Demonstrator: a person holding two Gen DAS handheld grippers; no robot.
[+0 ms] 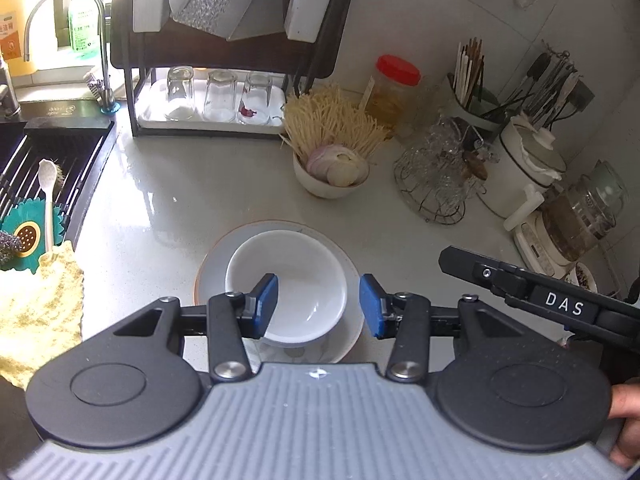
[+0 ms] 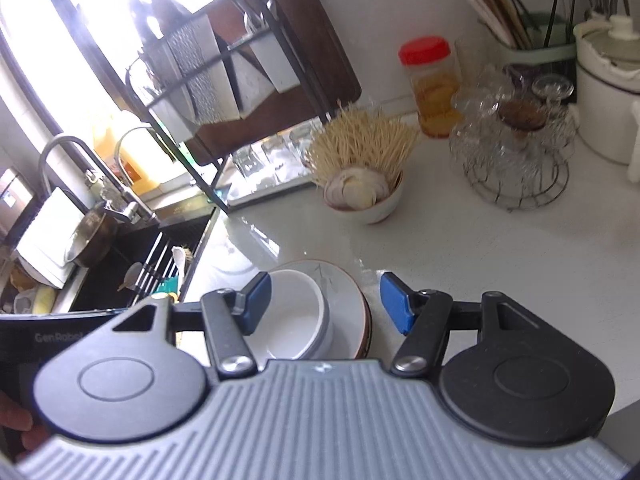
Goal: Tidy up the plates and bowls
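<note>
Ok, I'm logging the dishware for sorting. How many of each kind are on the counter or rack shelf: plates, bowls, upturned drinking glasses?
Plates: 1, the plate under the stack.
Bowls: 2, the empty white bowl on the plate and the bowl of sliced onion.
Upturned glasses on the rack shelf: 3.
Total: 6.

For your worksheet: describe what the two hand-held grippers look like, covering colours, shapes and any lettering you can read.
Both match: the left gripper and right gripper each have a ribbed grey body, two round black discs, black linkage arms with silver pivot bolts, and blue pads on the fingers. In the left wrist view the right gripper's black side reads "DAS"; in the right wrist view the left one's reads "GenRobot".
</note>
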